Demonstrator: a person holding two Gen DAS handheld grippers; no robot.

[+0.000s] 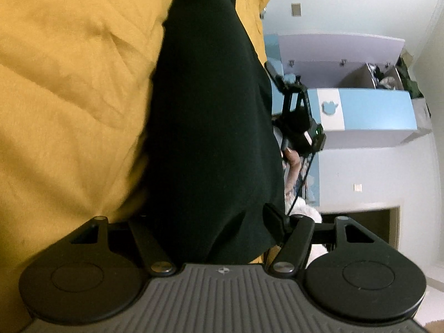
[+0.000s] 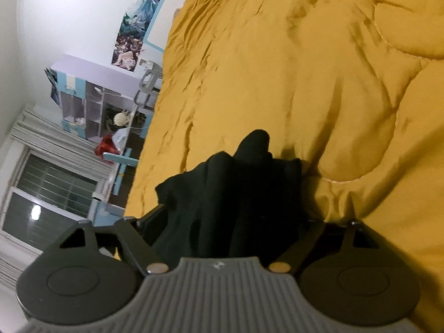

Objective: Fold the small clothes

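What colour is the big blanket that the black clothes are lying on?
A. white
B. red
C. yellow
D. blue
C: the black garment lies on a rumpled, mustard-yellow quilt that fills most of both wrist views.

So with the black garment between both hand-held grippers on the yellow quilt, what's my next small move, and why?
Probably close both on the cloth. The black garment lies bunched between the left hand-held gripper and the right hand-held gripper, jaws wide, on the yellow quilt.
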